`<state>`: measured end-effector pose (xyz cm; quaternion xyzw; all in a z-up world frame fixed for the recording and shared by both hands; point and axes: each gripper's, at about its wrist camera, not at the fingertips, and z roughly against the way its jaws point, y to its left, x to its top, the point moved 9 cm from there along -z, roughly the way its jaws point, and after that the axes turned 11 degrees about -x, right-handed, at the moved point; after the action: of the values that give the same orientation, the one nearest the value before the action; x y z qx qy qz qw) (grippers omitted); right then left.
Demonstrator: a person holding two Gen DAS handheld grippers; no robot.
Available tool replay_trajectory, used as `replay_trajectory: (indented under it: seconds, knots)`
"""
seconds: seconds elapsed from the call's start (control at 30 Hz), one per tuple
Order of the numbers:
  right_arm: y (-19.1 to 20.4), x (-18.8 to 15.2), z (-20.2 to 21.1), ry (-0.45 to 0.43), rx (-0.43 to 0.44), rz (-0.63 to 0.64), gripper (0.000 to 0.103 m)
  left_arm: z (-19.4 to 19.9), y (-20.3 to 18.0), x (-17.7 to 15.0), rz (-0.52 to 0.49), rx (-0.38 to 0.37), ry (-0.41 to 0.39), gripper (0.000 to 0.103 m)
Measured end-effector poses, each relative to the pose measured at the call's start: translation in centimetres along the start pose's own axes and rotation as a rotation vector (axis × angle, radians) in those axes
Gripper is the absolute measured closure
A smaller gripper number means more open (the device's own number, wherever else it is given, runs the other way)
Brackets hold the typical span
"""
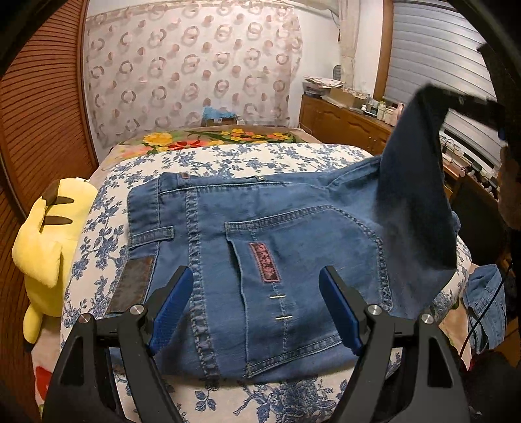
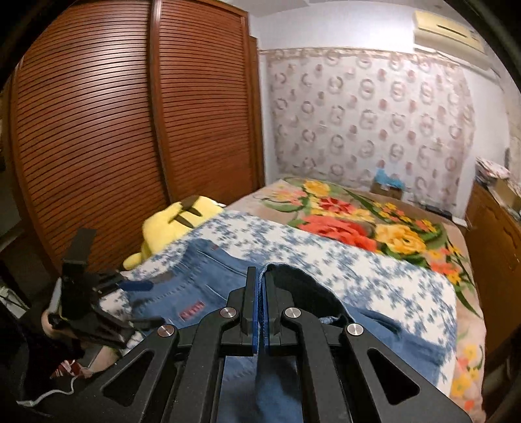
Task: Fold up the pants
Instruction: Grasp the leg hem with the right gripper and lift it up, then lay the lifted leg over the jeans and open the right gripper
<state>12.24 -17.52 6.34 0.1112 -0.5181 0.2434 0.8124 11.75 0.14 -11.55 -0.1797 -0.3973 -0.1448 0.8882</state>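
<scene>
Counting one pair of jeans (image 1: pixel 280 260) on the bed (image 1: pixel 228 156), one yellow plush toy (image 1: pixel 49 240). My left gripper (image 1: pixel 257 302) spread, empty above the seat; right gripper (image 2: pixel 259 286) pinching a lifted leg.

Was a home bedroom, shown by a bed (image 2: pixel 374 270) under floral covers, a yellow plush toy (image 1: pixel 49 240), louvred wooden wardrobe doors (image 2: pixel 130 130), a patterned curtain (image 1: pixel 189 65), a cluttered wooden dresser (image 1: pixel 345 120), a wall air conditioner (image 2: pixel 446 29).
</scene>
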Motion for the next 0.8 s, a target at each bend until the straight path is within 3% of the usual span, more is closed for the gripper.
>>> replay_trajectory:
  seconds: [0.27, 0.5, 0.57, 0.63, 0.73, 0.8]
  knots:
    - [3.7, 1.8, -2.5, -0.002, 0.127, 0.045, 0.102, 0.6, 1.3, -1.0, 0.025, 0.013, 0.005, 0.023]
    - [3.1, -0.9, -7.4, 0.148, 0.126, 0.043, 0.101, 0.4, 2.3, -1.6, 0.047, 0.014, 0.013, 0.023]
    - [2.3, -1.2, -8.2, 0.169, 0.118, 0.036, 0.093, 0.3, 2.2, -1.5, 0.045, 0.012, 0.011, 0.023]
    - [1.5, -1.2, -8.5, 0.175, 0.111, 0.031, 0.077, 0.3, 1.9, -1.3, 0.044, 0.009, 0.005, 0.023]
    - [0.9, -0.3, -8.5, 0.16, 0.098, 0.025, 0.061, 0.1, 1.2, -1.0, 0.031, -0.003, 0.003, 0.023]
    - [0.6, -0.1, -8.3, 0.148, 0.096, 0.023, 0.057, -0.1, 0.9, -1.0, 0.024, -0.01, 0.005, 0.023]
